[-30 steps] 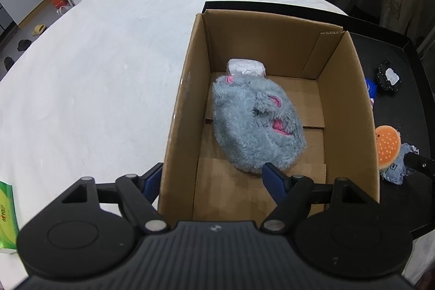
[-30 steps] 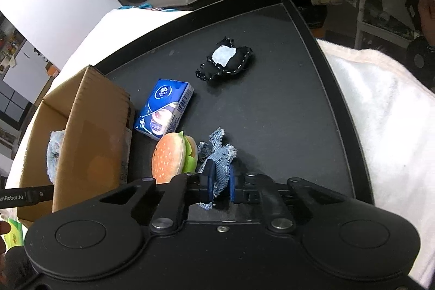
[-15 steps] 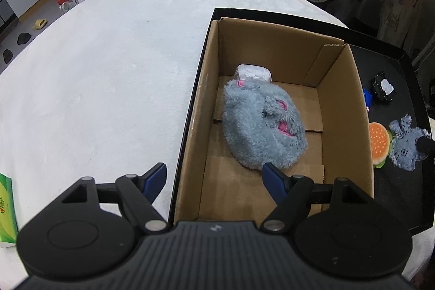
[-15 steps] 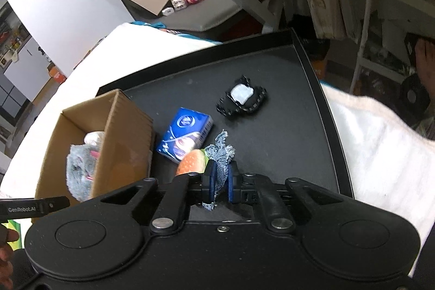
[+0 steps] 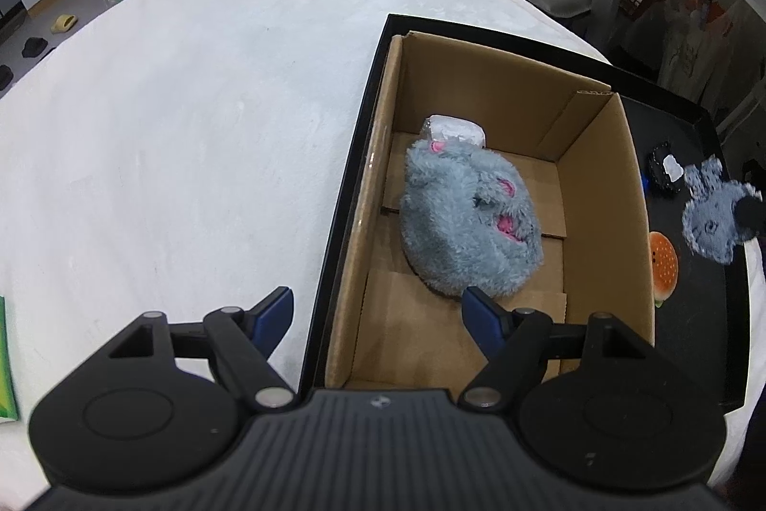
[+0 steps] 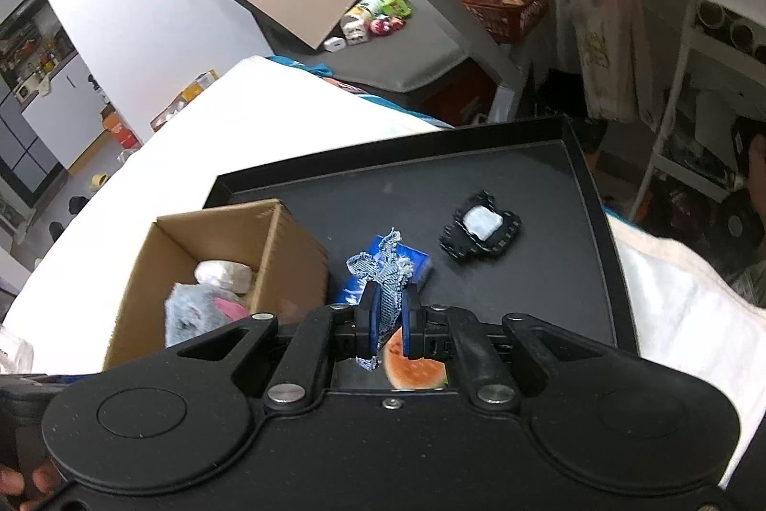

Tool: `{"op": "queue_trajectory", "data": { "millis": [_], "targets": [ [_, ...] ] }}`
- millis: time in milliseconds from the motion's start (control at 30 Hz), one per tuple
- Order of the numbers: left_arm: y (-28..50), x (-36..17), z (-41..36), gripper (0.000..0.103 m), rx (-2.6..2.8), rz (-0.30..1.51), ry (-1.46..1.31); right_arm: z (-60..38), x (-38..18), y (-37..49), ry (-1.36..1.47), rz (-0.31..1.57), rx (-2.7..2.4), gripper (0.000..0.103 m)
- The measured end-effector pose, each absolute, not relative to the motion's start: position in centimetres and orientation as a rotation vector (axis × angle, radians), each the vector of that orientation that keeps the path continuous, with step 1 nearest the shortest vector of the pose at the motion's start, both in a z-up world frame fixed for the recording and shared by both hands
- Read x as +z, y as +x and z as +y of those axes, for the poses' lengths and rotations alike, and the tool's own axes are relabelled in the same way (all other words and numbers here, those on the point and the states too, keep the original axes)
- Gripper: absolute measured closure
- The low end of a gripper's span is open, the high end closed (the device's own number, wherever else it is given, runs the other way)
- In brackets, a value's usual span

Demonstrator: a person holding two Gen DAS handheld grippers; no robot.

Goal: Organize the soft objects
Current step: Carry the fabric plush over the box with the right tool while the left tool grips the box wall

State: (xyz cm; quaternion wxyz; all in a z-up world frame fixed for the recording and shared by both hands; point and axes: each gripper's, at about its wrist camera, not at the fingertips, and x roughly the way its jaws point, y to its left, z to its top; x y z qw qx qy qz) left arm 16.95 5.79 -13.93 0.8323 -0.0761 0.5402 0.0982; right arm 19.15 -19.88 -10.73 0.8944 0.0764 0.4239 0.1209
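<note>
My right gripper (image 6: 388, 300) is shut on a frayed denim toy (image 6: 383, 271) and holds it in the air above the black tray (image 6: 526, 223). The denim toy also shows in the left wrist view (image 5: 713, 219), hanging right of the cardboard box (image 5: 598, 195). The box holds a grey plush (image 5: 469, 219) and a white wrapped bundle (image 5: 455, 128). My left gripper (image 5: 378, 314) is open and empty over the box's near left corner. A burger toy (image 5: 663, 266) lies on the tray beside the box.
A blue tissue pack (image 6: 416, 266) and a black pouch with a white patch (image 6: 481, 231) lie on the tray. The tray sits on a white fleecy bed (image 5: 191, 128). A green packet (image 5: 5, 362) lies at the left edge. Shelves and clutter stand behind.
My right gripper has lifted the denim toy off the tray and risen well above it. My left gripper has pulled back and up from the box, still open.
</note>
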Motion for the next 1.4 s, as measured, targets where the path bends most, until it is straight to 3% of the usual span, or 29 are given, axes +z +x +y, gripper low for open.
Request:
{"op": "queue_trajectory", "data": {
  "millis": [300, 500, 900, 1400],
  "targets": [
    [16.6, -14.4, 6.9, 0.028, 0.193, 1.134, -0.195, -15.6, -8.8, 20.3, 0.121, 0.851, 0.305, 0.094],
    [16.1, -15.1, 7.7, 0.036, 0.192, 1.128, -0.219, -12.9, -8.1, 20.6, 0.091, 0.845, 0.336, 0.094],
    [15.5, -16.5, 8.9, 0.087, 0.175, 1.118, -0.27, -8.9, -8.5, 21.1, 0.02, 0.861, 0.362, 0.094],
    [15.1, -17.1, 9.3, 0.088, 0.166, 1.114, -0.293, -9.3, -9.7, 21.5, 0.042, 0.884, 0.354, 0.085]
  ]
}}
